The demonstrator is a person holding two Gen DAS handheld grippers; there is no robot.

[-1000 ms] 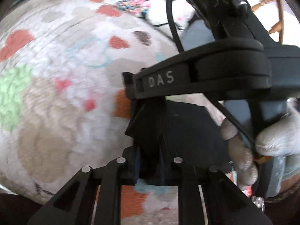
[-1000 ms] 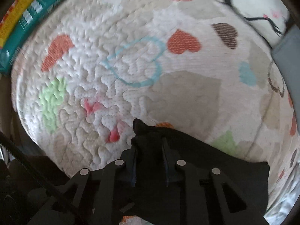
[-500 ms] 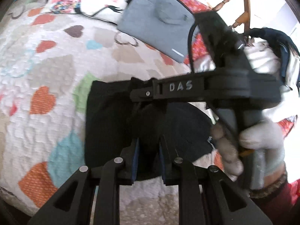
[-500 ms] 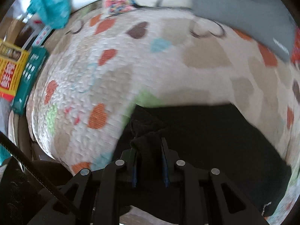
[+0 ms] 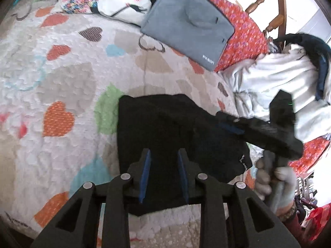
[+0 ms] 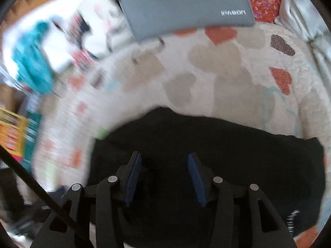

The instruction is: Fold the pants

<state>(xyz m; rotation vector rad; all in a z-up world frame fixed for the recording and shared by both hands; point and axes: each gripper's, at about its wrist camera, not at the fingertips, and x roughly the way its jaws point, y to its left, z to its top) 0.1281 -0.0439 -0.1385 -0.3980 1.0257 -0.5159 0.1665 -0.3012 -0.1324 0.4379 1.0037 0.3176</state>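
We note the black pants (image 5: 169,128) lying folded into a compact dark slab on the heart-patterned quilt (image 5: 62,78), near the front edge of the bed. A small pale logo shows at the slab's right corner in both wrist views.

Left gripper (image 5: 163,173): blue-padded fingers (image 5: 145,173) stand a narrow way apart, poised over the near edge of the pants. Its jaws have just been opening. Dark cloth lies beneath and between them, but we see no fold pinched by the pads, which stand clear of the fabric.

Right gripper (image 6: 163,177): jaws have just been opening and now stand moderately wide. The pads (image 6: 196,179) hang over the near part of the folded pants with nothing clamped between them. This view is motion-smeared on its left side (the clutter there is hard to read, beyond teal and yellow shapes).

From the left wrist view we also see the right gripper's black body (image 5: 269,132) reaching in over the right side of the pants, its handle gripped by a gloved hand (image 5: 275,181).

Beyond the pants: a grey padded sleeve case (image 5: 186,24) resting toward the far side of the quilt, a red floral fabric (image 5: 246,41) beside it, and a heap of white garments (image 5: 275,82) at right. A wooden chair (image 5: 275,6) stands behind.
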